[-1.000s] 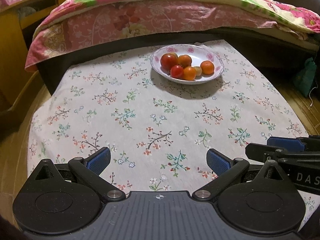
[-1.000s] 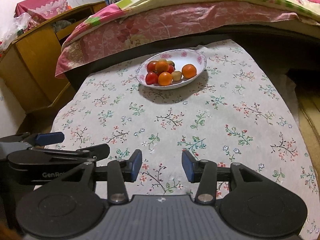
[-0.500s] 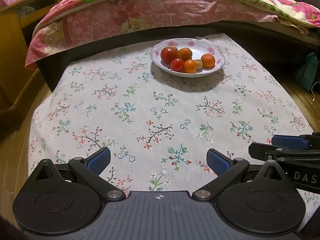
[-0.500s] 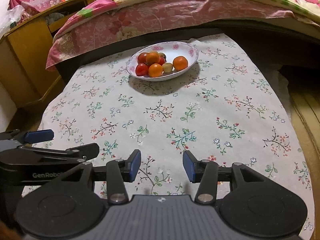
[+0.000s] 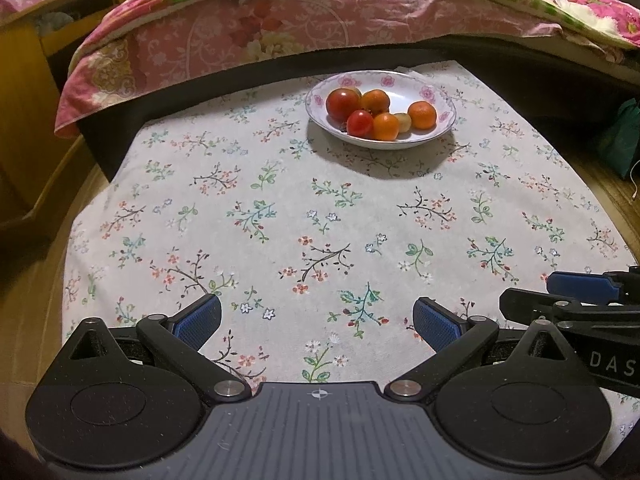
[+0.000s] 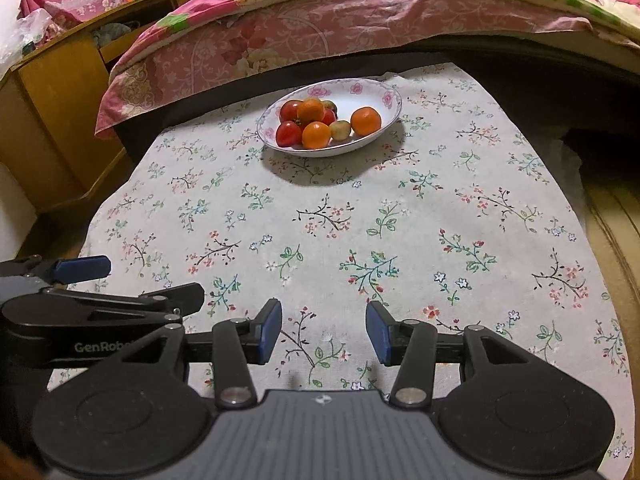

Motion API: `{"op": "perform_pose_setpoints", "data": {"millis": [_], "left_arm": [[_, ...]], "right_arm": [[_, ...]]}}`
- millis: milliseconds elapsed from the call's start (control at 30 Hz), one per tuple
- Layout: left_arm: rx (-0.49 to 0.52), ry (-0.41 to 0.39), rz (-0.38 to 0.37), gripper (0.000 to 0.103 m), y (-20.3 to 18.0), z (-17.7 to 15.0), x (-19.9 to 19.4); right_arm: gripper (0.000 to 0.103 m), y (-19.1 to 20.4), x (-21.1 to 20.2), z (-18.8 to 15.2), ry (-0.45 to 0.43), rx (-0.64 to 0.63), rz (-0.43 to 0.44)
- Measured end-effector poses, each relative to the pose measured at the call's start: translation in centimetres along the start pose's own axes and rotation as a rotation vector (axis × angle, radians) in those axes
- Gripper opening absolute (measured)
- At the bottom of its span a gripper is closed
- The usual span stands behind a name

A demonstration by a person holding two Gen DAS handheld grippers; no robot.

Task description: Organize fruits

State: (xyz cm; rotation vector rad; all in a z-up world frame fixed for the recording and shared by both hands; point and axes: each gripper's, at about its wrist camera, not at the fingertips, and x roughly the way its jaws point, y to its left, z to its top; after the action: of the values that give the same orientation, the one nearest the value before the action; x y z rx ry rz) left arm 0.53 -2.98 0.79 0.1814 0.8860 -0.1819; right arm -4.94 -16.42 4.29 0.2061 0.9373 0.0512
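Note:
A white floral plate (image 5: 440,120) (image 6: 384,92) sits at the far end of the flowered tablecloth (image 5: 320,220) (image 6: 360,220). It holds red tomatoes (image 5: 343,105) (image 6: 289,133), oranges (image 5: 422,115) (image 6: 365,121) and a small pale fruit (image 5: 403,122) (image 6: 341,129). My left gripper (image 5: 318,322) is open and empty over the near edge of the cloth. My right gripper (image 6: 322,332) is open and empty beside it, and it also shows at the right edge of the left wrist view (image 5: 560,300).
A bed with a pink floral quilt (image 5: 260,28) (image 6: 280,28) lies just behind the table. A yellow wooden cabinet (image 6: 52,92) stands at the left. A green bag (image 5: 618,140) is on the floor at the right.
Both grippers have drawn back and risen slightly, then steadied; the plate sits a little farther up in both views. Both jaws have stayed open.

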Motion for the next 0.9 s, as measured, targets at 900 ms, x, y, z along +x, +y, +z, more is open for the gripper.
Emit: {"op": "perform_pose_setpoints", "data": {"millis": [900], "left_arm": [[0.015, 0.012, 0.02, 0.103, -0.05, -0.17, 0.09]], "right_arm": [[0.046, -0.07, 0.52, -0.13, 0.013, 0.006, 0.003]]}}
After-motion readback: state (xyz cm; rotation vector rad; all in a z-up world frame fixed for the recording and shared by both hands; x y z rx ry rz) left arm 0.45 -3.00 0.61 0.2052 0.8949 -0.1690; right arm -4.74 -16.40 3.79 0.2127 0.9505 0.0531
